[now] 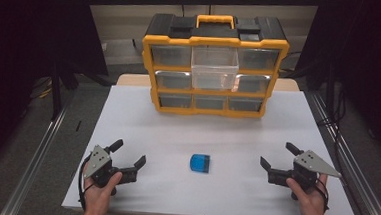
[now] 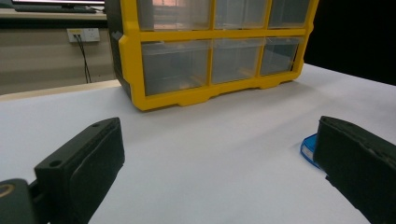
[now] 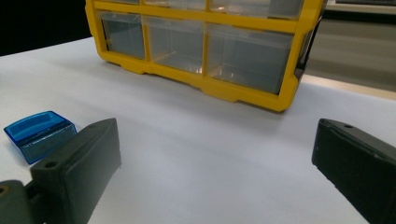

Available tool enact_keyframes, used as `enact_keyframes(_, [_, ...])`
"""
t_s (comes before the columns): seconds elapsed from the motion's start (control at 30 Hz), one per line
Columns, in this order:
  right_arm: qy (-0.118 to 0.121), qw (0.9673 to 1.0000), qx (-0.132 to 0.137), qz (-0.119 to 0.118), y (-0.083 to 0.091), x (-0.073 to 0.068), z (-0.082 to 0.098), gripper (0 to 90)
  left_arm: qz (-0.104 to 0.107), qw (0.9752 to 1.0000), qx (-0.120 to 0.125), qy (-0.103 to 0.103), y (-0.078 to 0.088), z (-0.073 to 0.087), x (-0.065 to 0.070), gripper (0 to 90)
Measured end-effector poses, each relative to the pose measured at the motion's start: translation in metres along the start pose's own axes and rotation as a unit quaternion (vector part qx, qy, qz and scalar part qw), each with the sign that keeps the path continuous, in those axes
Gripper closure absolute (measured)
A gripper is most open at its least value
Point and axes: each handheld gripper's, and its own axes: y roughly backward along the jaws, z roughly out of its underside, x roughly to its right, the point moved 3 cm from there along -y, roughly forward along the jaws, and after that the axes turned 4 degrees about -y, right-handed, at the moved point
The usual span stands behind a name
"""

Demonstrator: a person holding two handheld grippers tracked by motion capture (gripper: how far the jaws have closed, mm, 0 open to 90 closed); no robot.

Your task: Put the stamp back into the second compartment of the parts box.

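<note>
The left gripper (image 1: 129, 153) rests low over the near left part of the white table (image 1: 142, 129), held in the person's left hand (image 1: 101, 189), with its black jaws spread wide and nothing between them. The right gripper (image 1: 279, 155) sits in the right hand (image 1: 309, 195) at the near right part of the table, its jaws likewise wide apart and empty.

A small blue translucent plastic box (image 1: 200, 163) lies flat on the table between the two grippers, apart from both. In the left gripper view it peeks out just past the right-hand jaw (image 2: 309, 148); in the right gripper view it lies just beyond the left-hand jaw (image 3: 39, 133), a little ahead of it and not touching. No writing or label can be read on it.

Well ahead of both grippers, at the far side of the table, stands a yellow and black plastic organiser cabinet with clear drawers (image 1: 213, 64) and a yellow carry handle on top. One clear plastic drawer (image 1: 214, 69) in the middle of its upper rows is pulled out toward the grippers. The other drawers sit flush. No brand name or lettering is legible on the cabinet in any view.
</note>
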Motion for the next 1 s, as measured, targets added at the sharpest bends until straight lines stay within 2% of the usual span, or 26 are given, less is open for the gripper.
enact_keyframes(0.17, [0.001, 0.9997, -0.01, -0.02, -0.001, -0.004, 0.001, 0.5, 0.002, 1.0, -0.001, -0.004, 0.0, -0.001, 0.0, 2.3])
enact_keyframes(0.27, [0.018, 0.9989, -0.026, -0.034, -0.002, -0.006, 0.002, 0.6, -0.002, 1.0, 0.002, 0.002, -0.001, -0.001, -0.002, 2.3])
enact_keyframes(0.33, [0.023, 0.9981, -0.039, -0.042, -0.004, -0.007, 0.003, 0.8, -0.002, 1.0, 0.0, 0.005, -0.002, 0.0, -0.004, 2.3])
enact_keyframes(0.37, [0.025, 0.9969, -0.052, -0.054, -0.006, -0.008, 0.003, 1.0, -0.002, 1.0, 0.0, 0.002, -0.001, 0.0, -0.004, 2.4])
enact_keyframes(0.5, [0.027, 0.9949, -0.07, -0.068, -0.008, -0.011, 0.004, 1.3, 0.001, 1.0, 0.003, -0.001, -0.001, -0.002, -0.004, 2.3])
enact_keyframes(0.6, [0.028, 0.9913, -0.093, -0.089, -0.008, -0.015, 0.005, 1.3, 0.004, 1.0, 0.003, 0.0, -0.001, -0.002, -0.003, 2.3])
enact_keyframes(0.63, [0.03, 0.9894, -0.101, -0.1, -0.009, -0.018, 0.005, 1.9, 0.005, 1.0, 0.005, -0.006, -0.001, -0.002, -0.004, 2.7])
enact_keyframes(0.67, [0.03, 0.9894, -0.101, -0.1, -0.009, -0.018, 0.005, 1.9, 0.0, 1.0, 0.005, -0.001, 0.0, -0.002, -0.004, 2.7])
enact_keyframes(0.73, [0.032, 0.9869, -0.111, -0.112, -0.009, -0.022, 0.005, 2.1, 0.0, 1.0, 0.005, 0.001, 0.001, -0.001, -0.004, 2.7])
enact_keyframes(0.77, [0.032, 0.9863, -0.113, -0.116, -0.009, -0.024, 0.005, 2.0, 0.003, 1.0, 0.005, 0.003, 0.001, -0.001, -0.003, 2.7])
enact_keyframes(0.8, [0.033, 0.9841, -0.12, -0.127, -0.011, -0.027, 0.004, 1.8, 0.004, 1.0, 0.004, 0.0, 0.002, -0.001, -0.003, 2.7])
enact_keyframes(0.83, [0.033, 0.9841, -0.12, -0.127, -0.011, -0.027, 0.004, 1.8, 0.009, 0.9999, 0.007, 0.001, 0.002, -0.001, -0.002, 2.7])
enact_keyframes(0.87, [0.035, 0.9814, -0.128, -0.139, -0.013, -0.031, 0.004, 1.8, 0.015, 0.9999, 0.006, -0.003, 0.002, -0.002, -0.001, 2.7])
enact_keyframes(0.9, [0.035, 0.9814, -0.128, -0.139, -0.013, -0.031, 0.004, 1.8, 0.006, 1.0, 0.006, -0.003, 0.002, -0.002, -0.001, 2.7])
enact_keyframes(0.93, [0.032, 0.9775, -0.144, -0.152, -0.016, -0.035, 0.004, 1.7, 0.005, 1.0, 0.005, -0.001, 0.001, -0.002, -0.001, 2.7])
enact_keyframes(0.97, [0.032, 0.9775, -0.144, -0.152, -0.016, -0.035, 0.004, 1.7, 0.007, 1.0, 0.002, -0.002, 0.001, -0.002, -0.002, 2.7])
enact_keyframes(1.0, [0.031, 0.9755, -0.147, -0.161, -0.018, -0.037, 0.003, 1.7, 0.006, 1.0, 0.003, 0.003, 0.0, -0.002, -0.001, 2.7])
